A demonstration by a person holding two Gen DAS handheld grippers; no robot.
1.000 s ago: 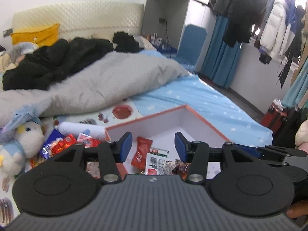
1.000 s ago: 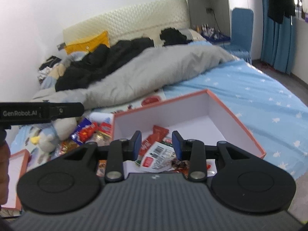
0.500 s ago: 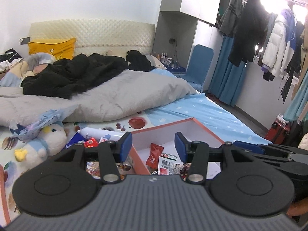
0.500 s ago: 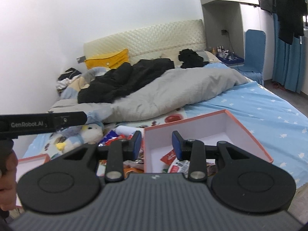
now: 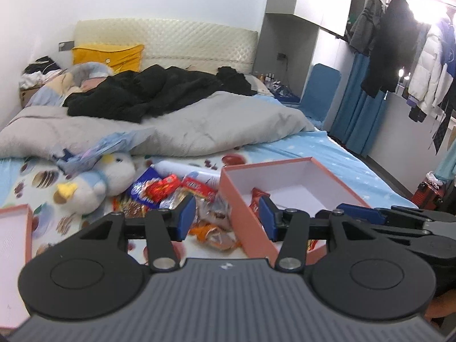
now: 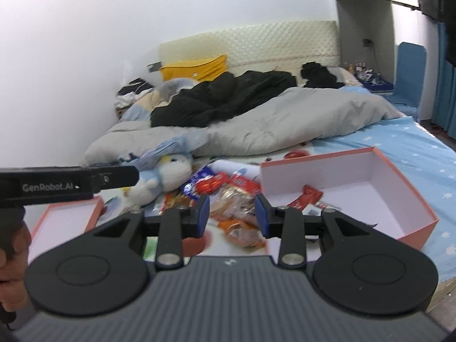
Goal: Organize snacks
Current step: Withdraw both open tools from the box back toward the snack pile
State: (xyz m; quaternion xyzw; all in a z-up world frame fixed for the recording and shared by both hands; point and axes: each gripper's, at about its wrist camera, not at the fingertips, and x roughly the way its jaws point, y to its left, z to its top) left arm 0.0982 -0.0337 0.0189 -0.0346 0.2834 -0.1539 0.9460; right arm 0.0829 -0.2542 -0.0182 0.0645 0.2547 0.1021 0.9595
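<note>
Both the left gripper (image 5: 228,216) and the right gripper (image 6: 232,215) hung spread and empty above the blurred snack pile (image 6: 228,196). The pink box (image 6: 410,196) beside it half hid a few packets.

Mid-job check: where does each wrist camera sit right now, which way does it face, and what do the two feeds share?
Left wrist: sits behind the left tool, facing down the bed at the snack pile and pink box; the right tool shows at right.
Right wrist: sits behind the right tool, facing the same way; the left tool and a hand show at left.
Shared: pile, box, plush toy, grey duvet. Both tools open and empty.
</note>
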